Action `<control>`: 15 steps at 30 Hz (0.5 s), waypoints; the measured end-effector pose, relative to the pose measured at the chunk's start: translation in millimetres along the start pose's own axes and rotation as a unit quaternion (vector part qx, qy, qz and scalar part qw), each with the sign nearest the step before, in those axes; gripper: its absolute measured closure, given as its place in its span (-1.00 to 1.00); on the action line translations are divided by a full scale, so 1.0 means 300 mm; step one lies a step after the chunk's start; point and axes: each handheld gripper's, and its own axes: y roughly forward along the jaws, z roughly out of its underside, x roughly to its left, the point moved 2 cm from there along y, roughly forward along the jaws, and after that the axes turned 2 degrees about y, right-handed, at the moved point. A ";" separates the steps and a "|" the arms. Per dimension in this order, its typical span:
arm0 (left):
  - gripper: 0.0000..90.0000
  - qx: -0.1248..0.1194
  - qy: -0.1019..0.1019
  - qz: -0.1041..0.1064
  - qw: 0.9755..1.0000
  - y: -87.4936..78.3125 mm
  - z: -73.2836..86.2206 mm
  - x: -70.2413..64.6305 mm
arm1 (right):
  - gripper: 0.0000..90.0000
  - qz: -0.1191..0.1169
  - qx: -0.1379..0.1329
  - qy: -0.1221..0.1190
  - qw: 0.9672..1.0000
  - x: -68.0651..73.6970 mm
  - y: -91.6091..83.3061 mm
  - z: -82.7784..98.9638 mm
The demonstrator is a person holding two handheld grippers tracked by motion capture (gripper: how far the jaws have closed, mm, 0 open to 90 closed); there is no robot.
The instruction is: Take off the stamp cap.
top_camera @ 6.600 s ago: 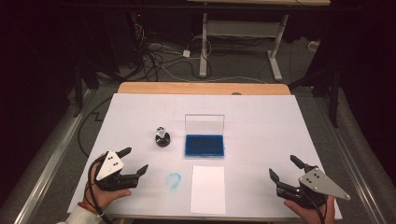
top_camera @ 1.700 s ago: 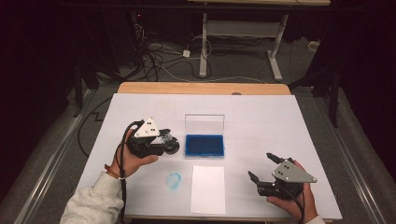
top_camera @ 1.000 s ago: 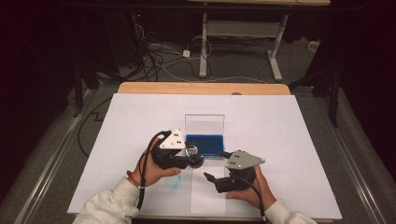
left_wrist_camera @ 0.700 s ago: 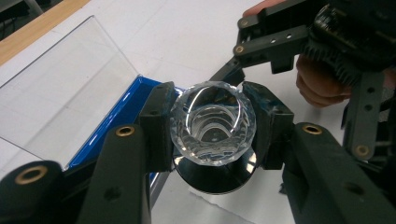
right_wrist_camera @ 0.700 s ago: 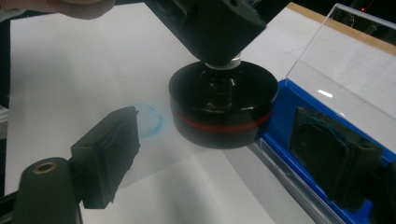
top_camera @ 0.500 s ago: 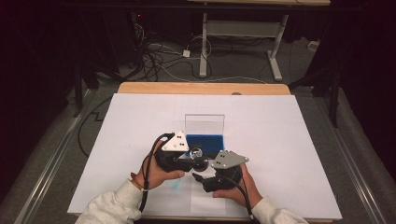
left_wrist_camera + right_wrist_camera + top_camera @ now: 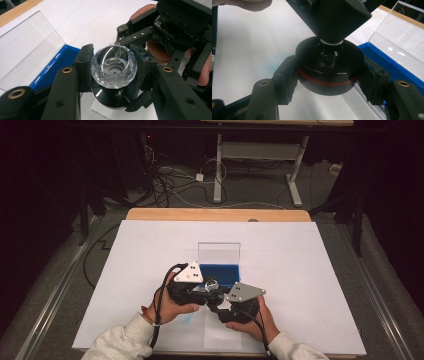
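A: What is the widest thing in the high view?

B: A table (image 7: 310, 270) covered in white, with a bare wooden strip along its far edge. Broad open room lies to the left and right of the hands; dark floor and cables sit beyond the far edge.

A: What stands near the middle?

B: A blue ink pad (image 7: 220, 272) with its clear lid (image 7: 219, 253) raised upright at the back. A white paper sheet (image 7: 220, 335) lies just in front of it, reaching to the near table edge, and a faint blue smudge (image 7: 186, 319) marks the cover beside the sheet's left edge.

A: Where are the grippers?

B: Both meet just in front of the ink pad's near edge. The left gripper (image 7: 113, 68) has its jaws closed on the faceted crystal knob (image 7: 114, 66) of a stamp (image 7: 212, 285), pads pressing on either side. The right gripper (image 7: 329, 80) comes in from below; its jaws have just been closing and now clamp the stamp's black round base (image 7: 329, 62), which has a red band around it.

A: Is the stamp resting on anything?

B: In the right gripper view the base hangs above the paper sheet, close beside the ink pad's blue rim, carried between the two grippers.
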 end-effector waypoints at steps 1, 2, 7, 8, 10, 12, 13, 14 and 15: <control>0.22 -0.001 0.000 -0.001 1.000 -0.001 -0.001 -0.001 | -0.20 0.001 0.000 0.001 1.000 0.001 0.001 0.001; 0.22 -0.003 0.000 0.000 1.000 -0.002 -0.002 -0.001 | -0.24 0.002 0.004 -0.001 1.000 0.001 0.004 0.002; 0.22 -0.004 0.006 0.002 1.000 -0.005 -0.006 -0.009 | -0.22 0.006 0.000 0.000 1.000 0.001 0.008 0.007; 0.22 -0.004 0.006 0.002 1.000 -0.005 -0.006 -0.009 | -0.18 0.005 -0.001 0.000 1.000 0.000 0.008 0.007; 0.22 -0.004 0.009 0.000 1.000 -0.005 -0.008 -0.012 | -0.17 0.005 -0.002 -0.001 1.000 0.001 0.008 0.007; 0.22 -0.005 0.007 -0.001 1.000 -0.006 -0.008 -0.013 | -0.16 0.004 -0.002 -0.002 1.000 0.004 0.007 0.007; 0.22 -0.006 0.008 0.000 1.000 -0.006 -0.009 -0.014 | -0.16 0.005 -0.004 -0.001 1.000 0.004 0.006 0.007; 0.22 -0.005 0.008 0.000 1.000 -0.007 -0.010 -0.015 | -0.16 0.005 -0.004 -0.002 1.000 0.004 0.006 0.007; 0.22 -0.006 0.008 0.001 1.000 -0.009 -0.010 -0.015 | -0.16 0.003 -0.004 -0.005 1.000 0.004 0.004 0.006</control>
